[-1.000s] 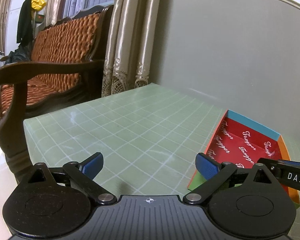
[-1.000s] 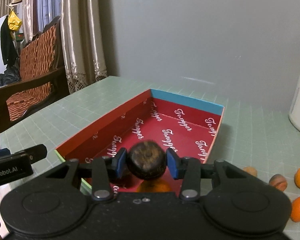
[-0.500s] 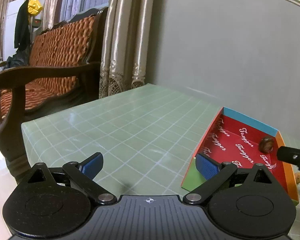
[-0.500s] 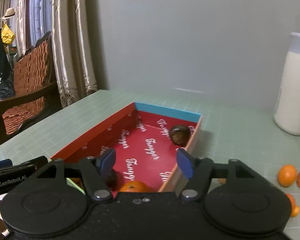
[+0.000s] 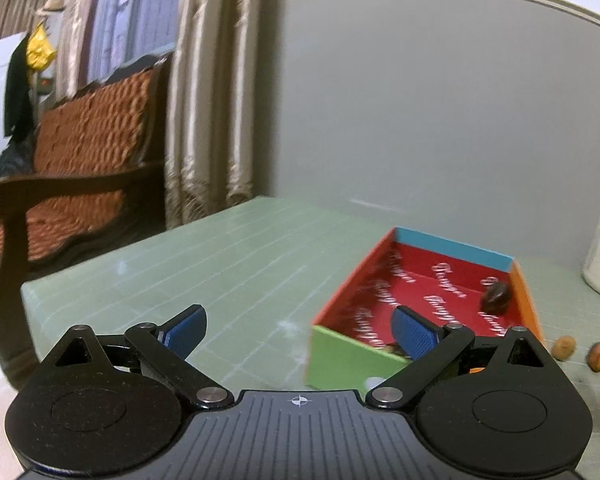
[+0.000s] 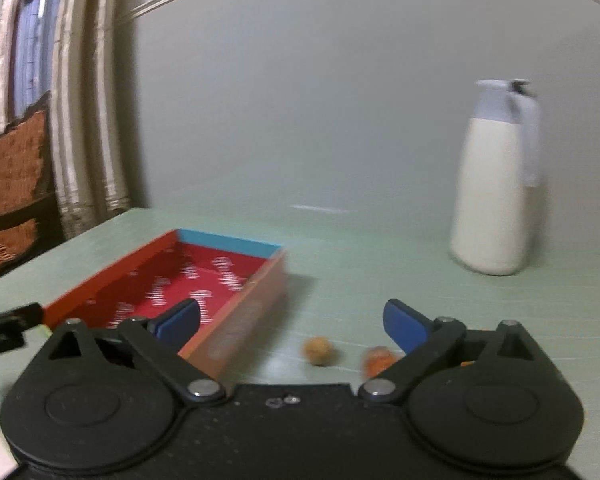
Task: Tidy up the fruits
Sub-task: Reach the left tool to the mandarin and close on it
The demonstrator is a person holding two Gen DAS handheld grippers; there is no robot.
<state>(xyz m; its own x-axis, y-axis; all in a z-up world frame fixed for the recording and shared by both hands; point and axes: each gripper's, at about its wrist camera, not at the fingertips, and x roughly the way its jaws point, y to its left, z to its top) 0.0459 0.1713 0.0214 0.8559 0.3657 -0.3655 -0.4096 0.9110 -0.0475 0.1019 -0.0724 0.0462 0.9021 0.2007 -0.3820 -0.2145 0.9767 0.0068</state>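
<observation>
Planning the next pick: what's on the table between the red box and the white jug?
In the right wrist view, the green tabletop between the red box and the white jug is bare. A tan fruit and an orange fruit lie nearer the camera.

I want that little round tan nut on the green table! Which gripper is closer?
Right. The right gripper hangs just before the nut; the left gripper is across the box.

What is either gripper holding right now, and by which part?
Nothing. The right gripper and left gripper are both open and empty; the dark fruit lies in the box.
</observation>
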